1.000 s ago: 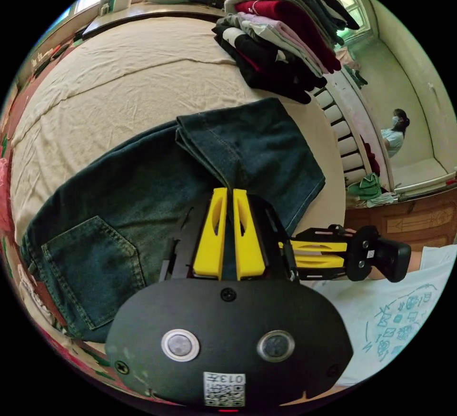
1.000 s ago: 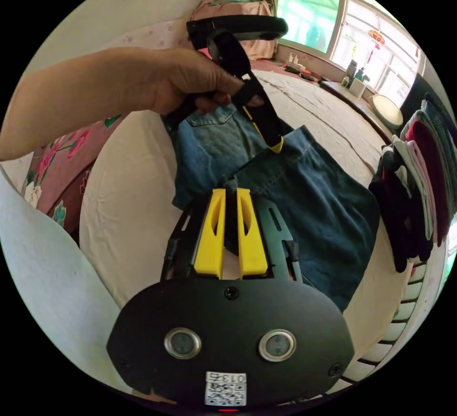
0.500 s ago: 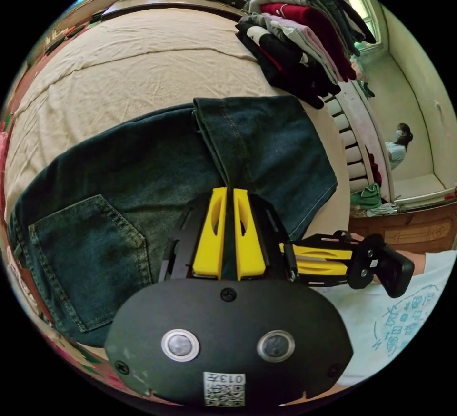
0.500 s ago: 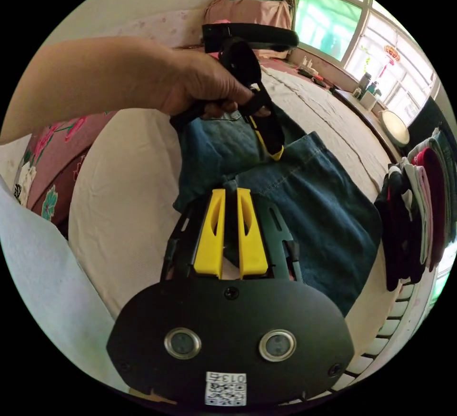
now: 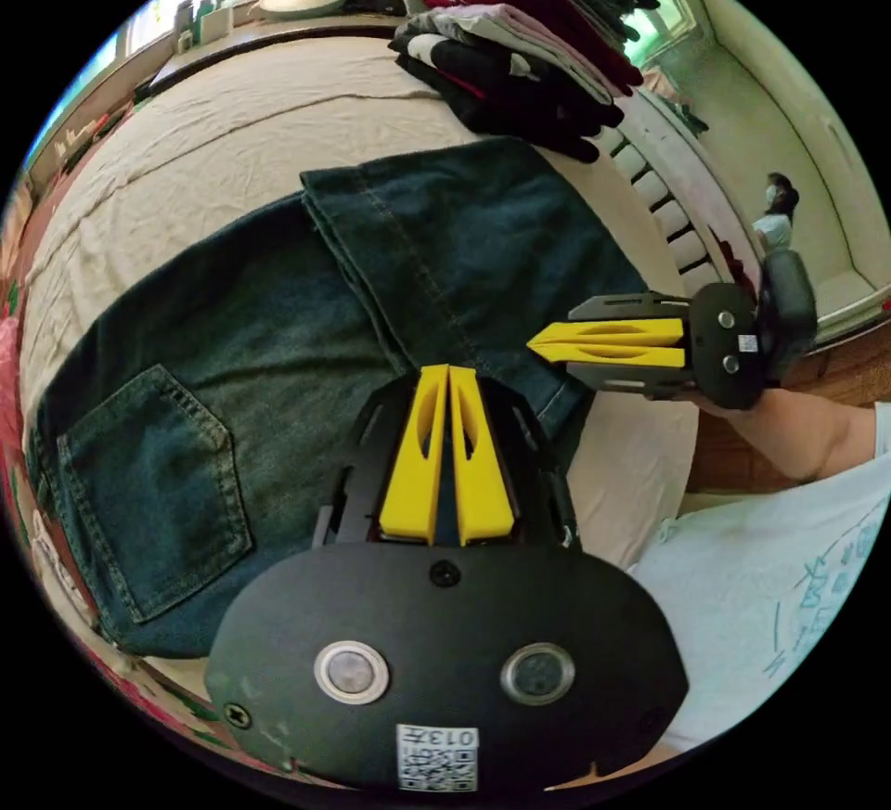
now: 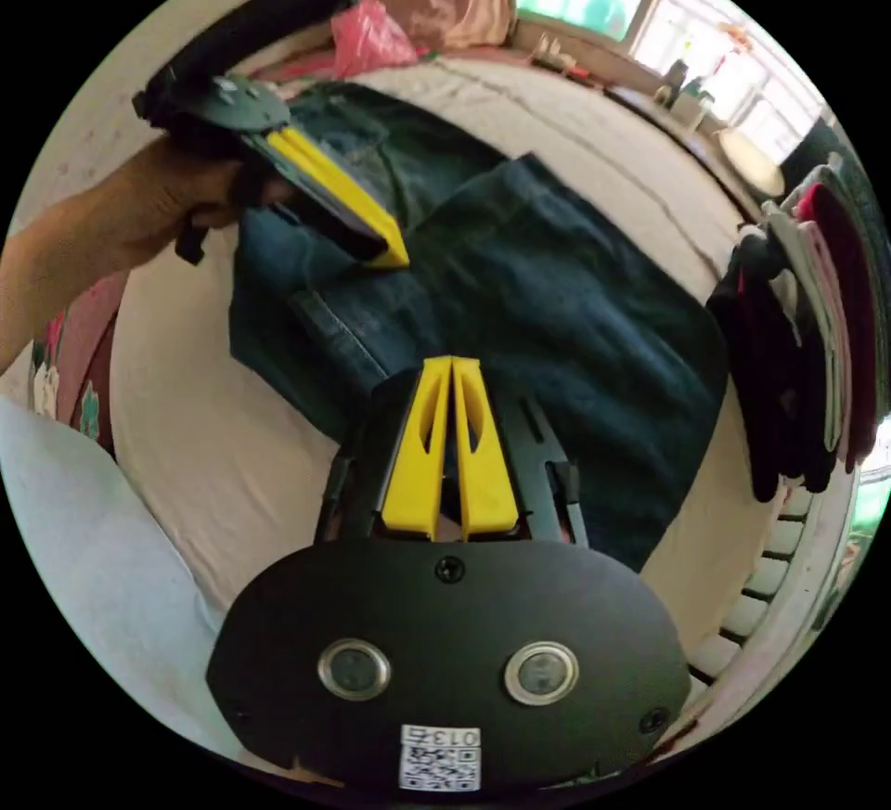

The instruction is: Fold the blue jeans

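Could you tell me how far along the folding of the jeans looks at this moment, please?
Done: the leg end of the blue jeans lies folded over the seat part on the cream sheet. In hand: nothing; the left claw and right claw are both shut with no denim between the jaws. Left: the back pocket half lies uncovered, so probably another fold, then onto the stack of folded clothes.

Mirrored digits that seem to read "013" sit beside a code square on each claw's label (image 5: 437, 757), below its lenses.
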Demonstrator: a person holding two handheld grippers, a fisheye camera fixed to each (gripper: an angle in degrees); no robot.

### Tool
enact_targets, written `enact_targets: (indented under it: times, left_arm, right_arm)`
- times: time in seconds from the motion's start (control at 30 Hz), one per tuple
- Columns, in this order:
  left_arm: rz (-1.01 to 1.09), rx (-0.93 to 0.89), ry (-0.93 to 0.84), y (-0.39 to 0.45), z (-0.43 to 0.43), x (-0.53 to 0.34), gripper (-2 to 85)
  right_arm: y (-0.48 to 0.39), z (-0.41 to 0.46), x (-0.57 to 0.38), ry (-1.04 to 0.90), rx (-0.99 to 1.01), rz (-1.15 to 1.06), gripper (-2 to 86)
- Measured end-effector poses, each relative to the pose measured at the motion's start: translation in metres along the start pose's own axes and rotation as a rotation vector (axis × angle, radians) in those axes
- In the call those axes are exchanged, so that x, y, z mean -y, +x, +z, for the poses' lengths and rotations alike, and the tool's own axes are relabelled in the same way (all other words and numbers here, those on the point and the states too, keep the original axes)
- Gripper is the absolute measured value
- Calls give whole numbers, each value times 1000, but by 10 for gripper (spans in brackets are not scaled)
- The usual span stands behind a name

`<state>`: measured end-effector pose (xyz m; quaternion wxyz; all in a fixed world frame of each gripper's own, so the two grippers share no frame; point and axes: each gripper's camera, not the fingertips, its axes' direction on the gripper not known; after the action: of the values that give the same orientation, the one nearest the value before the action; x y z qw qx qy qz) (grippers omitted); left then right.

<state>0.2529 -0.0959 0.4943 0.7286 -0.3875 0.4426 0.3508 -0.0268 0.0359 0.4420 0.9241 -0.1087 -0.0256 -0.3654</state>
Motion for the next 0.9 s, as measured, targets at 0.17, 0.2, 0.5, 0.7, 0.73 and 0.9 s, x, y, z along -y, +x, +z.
enact_targets:
  times: [0.17,0.2,0.5,0.7,0.73,0.9]
  left_arm:
    - [-307,15,394,-57,-84,-97,54]
    - [-370,28,432,-66,-92,-114,61]
    - [-948,-53,641,-174,-110,-281,179]
    - [-1002,-219,701,-213,-93,-293,181]
    - [-1002,-234,698,-217,-91,-294,177]
    - [-1032,-266,703,-228,-81,-310,144]
  right_arm:
    - [16,-54,46,261,-7,48,23]
    - [11,-58,68,291,-3,7,45]
    - [-44,-3,299,245,259,-358,91]
    - [-65,67,429,-13,382,-472,98]
    - [-66,73,437,-38,383,-480,100]
    - [-75,124,471,-237,385,-562,103]
